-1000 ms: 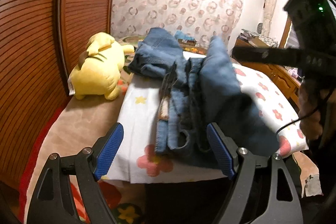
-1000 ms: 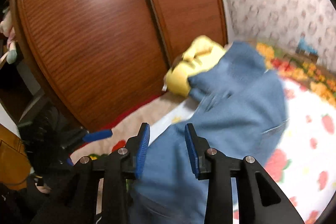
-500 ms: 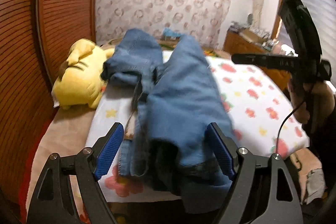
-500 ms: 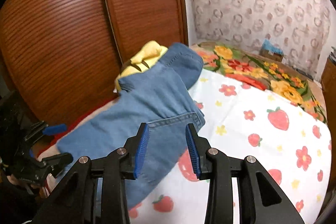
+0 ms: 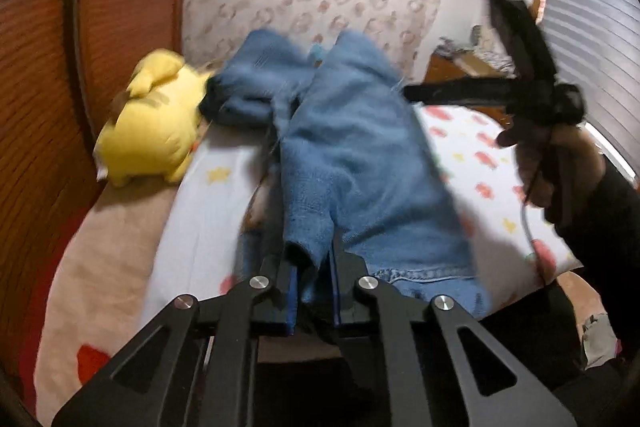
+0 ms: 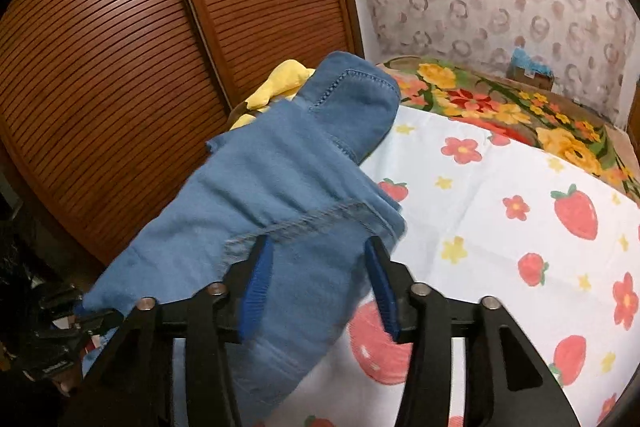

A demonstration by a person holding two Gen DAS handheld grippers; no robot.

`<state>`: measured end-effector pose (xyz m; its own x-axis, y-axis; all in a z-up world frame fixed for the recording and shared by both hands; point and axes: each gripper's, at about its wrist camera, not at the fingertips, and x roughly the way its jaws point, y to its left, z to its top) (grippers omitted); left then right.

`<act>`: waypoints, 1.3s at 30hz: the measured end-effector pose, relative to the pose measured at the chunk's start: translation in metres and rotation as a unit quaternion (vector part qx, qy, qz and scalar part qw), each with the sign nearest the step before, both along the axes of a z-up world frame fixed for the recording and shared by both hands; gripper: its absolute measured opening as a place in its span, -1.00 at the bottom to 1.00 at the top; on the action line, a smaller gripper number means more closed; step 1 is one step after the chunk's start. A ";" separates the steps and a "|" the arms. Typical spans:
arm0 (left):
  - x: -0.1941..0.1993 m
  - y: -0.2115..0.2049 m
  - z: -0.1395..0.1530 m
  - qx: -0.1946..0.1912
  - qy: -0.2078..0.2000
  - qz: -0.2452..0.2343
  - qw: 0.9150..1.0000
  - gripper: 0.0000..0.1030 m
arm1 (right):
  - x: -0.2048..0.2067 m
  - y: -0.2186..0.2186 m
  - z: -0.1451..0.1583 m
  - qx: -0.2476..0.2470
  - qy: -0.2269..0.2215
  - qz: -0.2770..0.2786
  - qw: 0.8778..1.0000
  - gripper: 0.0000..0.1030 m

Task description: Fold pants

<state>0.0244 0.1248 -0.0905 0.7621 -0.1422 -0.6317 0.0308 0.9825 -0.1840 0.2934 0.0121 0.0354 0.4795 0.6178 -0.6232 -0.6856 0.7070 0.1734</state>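
A: What is hard to make out?
B: The left wrist view is smeared by motion, so the stitching on the pants [image 5: 360,163] blurs. The near edge of the bed [image 6: 500,195] is hidden behind the left gripper [image 5: 313,283], and the yellow plush toy [image 5: 152,123] is half covered by denim in the right wrist view.

A: Where do the pants lie?
B: On the bed's white sheet with strawberries and flowers, along its side nearest the slatted wooden doors [image 6: 120,39], one leg laid over the other. The toy sits just beside the far end, touching the cloth.

A: And the jaws?
B: The left gripper's jaws are closing, with a fold of the near denim edge pinched between the blue pads. The right gripper [image 6: 318,287] has its jaws opening; denim lies between them, but the pads stand apart from it on both sides.

A: Anything in the way?
B: In the left view the right gripper and the person's hand [image 5: 548,167] hang over the sheet's right side. A flowered blanket [image 6: 500,103] lies past the sheet.

A: Any writing?
B: None that can be read.
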 end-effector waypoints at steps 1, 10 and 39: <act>0.001 0.002 -0.004 -0.003 0.003 0.002 1.000 -0.73 | 0.002 0.003 -0.005 -0.002 0.004 0.002 1.000 0.11; 0.000 0.002 -0.006 0.003 0.007 0.005 1.000 -0.67 | 0.033 0.013 -0.040 0.002 0.083 -0.008 0.997 0.41; -0.004 0.025 -0.015 -0.094 0.000 0.002 0.996 -0.69 | 0.000 0.009 -0.009 0.095 0.055 0.096 0.989 -0.57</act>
<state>0.0205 0.1496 -0.1052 0.7623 -0.2551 -0.5948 0.0274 0.9309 -0.3642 0.2938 0.0209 0.0264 0.2778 0.8018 -0.5292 -0.7734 0.5134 0.3718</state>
